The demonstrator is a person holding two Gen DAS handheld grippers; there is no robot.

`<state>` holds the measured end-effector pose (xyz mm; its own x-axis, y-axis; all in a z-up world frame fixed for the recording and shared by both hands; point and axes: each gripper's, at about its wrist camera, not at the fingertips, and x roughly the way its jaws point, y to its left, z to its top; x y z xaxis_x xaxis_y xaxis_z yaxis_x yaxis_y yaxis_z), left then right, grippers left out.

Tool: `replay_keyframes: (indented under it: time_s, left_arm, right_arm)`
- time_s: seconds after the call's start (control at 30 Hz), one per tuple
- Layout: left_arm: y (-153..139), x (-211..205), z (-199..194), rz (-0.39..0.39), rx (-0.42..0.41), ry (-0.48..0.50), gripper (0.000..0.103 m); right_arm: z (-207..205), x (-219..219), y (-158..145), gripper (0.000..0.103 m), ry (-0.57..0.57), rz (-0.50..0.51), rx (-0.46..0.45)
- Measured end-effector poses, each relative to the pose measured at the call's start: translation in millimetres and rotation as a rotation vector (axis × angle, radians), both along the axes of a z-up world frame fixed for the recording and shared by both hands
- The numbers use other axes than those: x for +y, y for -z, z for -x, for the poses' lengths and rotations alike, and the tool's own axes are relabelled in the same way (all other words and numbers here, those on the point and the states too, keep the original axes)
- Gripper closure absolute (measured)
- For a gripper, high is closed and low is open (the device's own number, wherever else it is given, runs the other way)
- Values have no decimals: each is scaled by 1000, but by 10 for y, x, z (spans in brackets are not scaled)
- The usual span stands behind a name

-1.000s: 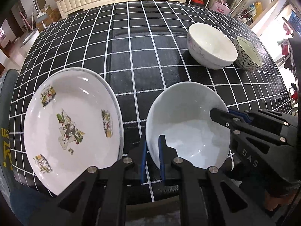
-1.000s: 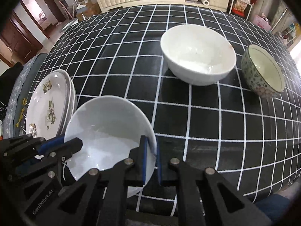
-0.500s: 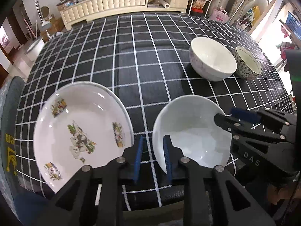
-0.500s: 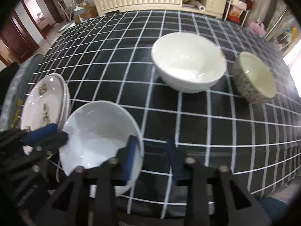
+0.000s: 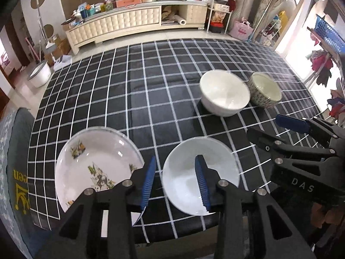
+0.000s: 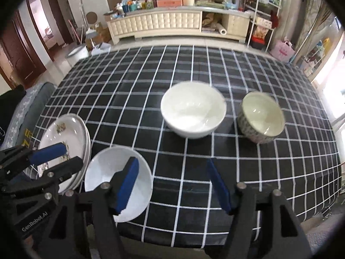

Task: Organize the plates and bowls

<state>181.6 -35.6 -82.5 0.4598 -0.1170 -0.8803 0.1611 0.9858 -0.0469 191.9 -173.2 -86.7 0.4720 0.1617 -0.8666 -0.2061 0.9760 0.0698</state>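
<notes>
on the checked tablecloth (image 6: 151,99) three bowls are being shown: a shallow white bowl (image 6: 103,177) near the front edge beside stacked plates (image 6: 66,133), a deep white bowl (image 6: 193,110) and a patterned bowl (image 6: 261,118) farther back. nothing is being gripped; left gripper (image 5: 175,182) and right gripper (image 6: 172,185) are being held wide open.

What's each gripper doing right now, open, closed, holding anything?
Left gripper: open, holding nothing; the small white bowl sits on the table.
Right gripper: open wide, holding nothing.
</notes>
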Motion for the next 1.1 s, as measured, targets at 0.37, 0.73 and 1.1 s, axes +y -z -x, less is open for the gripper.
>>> replay_keyframes:
  time_s: [0.37, 0.73, 1.1]
  left_arm:
    - [-333, -186, -307, 35, -58, 20, 68]
    - [-402, -375, -678, 41, -64, 25, 68]
    - [-136, -575, -1040, 11, -6, 58, 62]
  right_arm:
    - [-150, -277, -303, 33, 18, 0, -67]
    - [-469, -571, -410, 33, 41, -15, -81]
    - [-788, -631, -168, 33, 26, -24, -33]
